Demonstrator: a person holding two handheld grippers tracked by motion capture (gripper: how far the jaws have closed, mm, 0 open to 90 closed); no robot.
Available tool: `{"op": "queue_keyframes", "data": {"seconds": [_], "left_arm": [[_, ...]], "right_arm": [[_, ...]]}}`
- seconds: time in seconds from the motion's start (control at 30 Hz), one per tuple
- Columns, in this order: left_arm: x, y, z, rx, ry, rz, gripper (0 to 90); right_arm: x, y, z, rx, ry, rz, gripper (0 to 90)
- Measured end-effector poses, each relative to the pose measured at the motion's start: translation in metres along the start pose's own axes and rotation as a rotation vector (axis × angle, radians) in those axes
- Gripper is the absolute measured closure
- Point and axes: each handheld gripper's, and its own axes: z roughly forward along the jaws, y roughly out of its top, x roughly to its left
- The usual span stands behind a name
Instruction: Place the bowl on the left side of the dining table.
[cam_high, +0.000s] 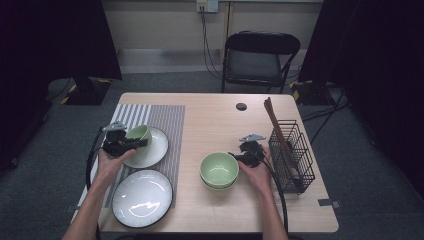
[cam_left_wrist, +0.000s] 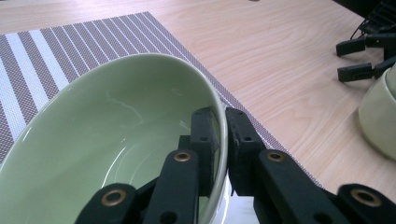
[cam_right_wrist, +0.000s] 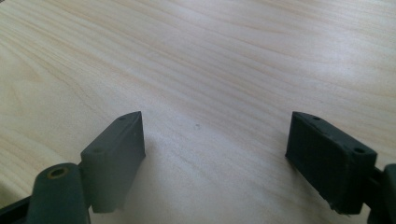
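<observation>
My left gripper (cam_high: 139, 143) is shut on the near rim of a pale green bowl (cam_high: 139, 133), which sits tilted over a white plate (cam_high: 155, 150) on the striped placemat (cam_high: 160, 117). In the left gripper view one jaw lies inside the bowl (cam_left_wrist: 107, 140) and one outside, with the left gripper (cam_left_wrist: 223, 135) pinching the rim. Right of the table's centre stands a stack of green bowls (cam_high: 219, 169). My right gripper (cam_high: 236, 156) rests just right of that stack, open. In the right gripper view the right gripper (cam_right_wrist: 215, 149) has only bare wood between its jaws.
A dark-rimmed white plate (cam_high: 142, 197) lies at the front left, partly on the placemat. A black wire basket (cam_high: 292, 157) holding chopsticks (cam_high: 275, 122) stands at the right edge. A round cable hole (cam_high: 241, 106) is at the back of the table, with a folding chair (cam_high: 260, 55) behind it.
</observation>
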Motion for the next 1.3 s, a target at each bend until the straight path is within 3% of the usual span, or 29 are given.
{"op": "queue_keyframes", "data": {"seconds": [0.1, 0.27, 0.33, 0.4, 0.5, 0.7, 0.93, 1.13, 1.23, 1.3], "left_arm": [[-0.001, -0.001, 0.0, -0.001, -0.002, 0.003, 82.7], [-0.007, 0.0, 0.005, 0.005, -0.014, 0.041, 82.7], [-0.01, 0.0, 0.006, -0.003, -0.053, 0.045, 83.6], [-0.015, 0.002, 0.008, -0.002, -0.055, 0.072, 84.4], [-0.017, 0.003, 0.009, 0.0, -0.05, 0.075, 89.3], [-0.014, 0.003, 0.005, -0.021, -0.083, 0.056, 84.5], [-0.013, 0.001, -0.004, -0.014, -0.106, 0.039, 68.8], [-0.018, -0.002, -0.012, 0.031, -0.098, 0.074, 53.0], [-0.022, -0.007, -0.009, 0.07, -0.088, 0.122, 48.3], [-0.019, -0.013, -0.004, 0.088, -0.081, 0.107, 47.0]], "right_arm": [[0.0, 0.0, 0.0, 0.0, 0.0, 0.0, 18.4], [0.0, 0.0, 0.0, 0.0, 0.0, 0.0, 18.4], [0.0, 0.0, 0.0, 0.0, 0.0, 0.0, 18.4], [0.0, 0.0, 0.0, 0.0, 0.0, 0.0, 18.4], [0.0, 0.0, 0.0, 0.0, 0.0, 0.0, 18.4], [0.0, 0.0, 0.0, 0.0, -0.001, 0.0, 18.4], [0.0, 0.0, 0.0, 0.0, -0.001, 0.0, 18.4], [0.0, 0.0, 0.0, 0.0, -0.001, 0.0, 18.4], [0.0, 0.0, 0.0, 0.001, -0.001, 0.002, 18.5], [0.0, 0.0, 0.0, 0.001, -0.001, 0.002, 18.5]]}}
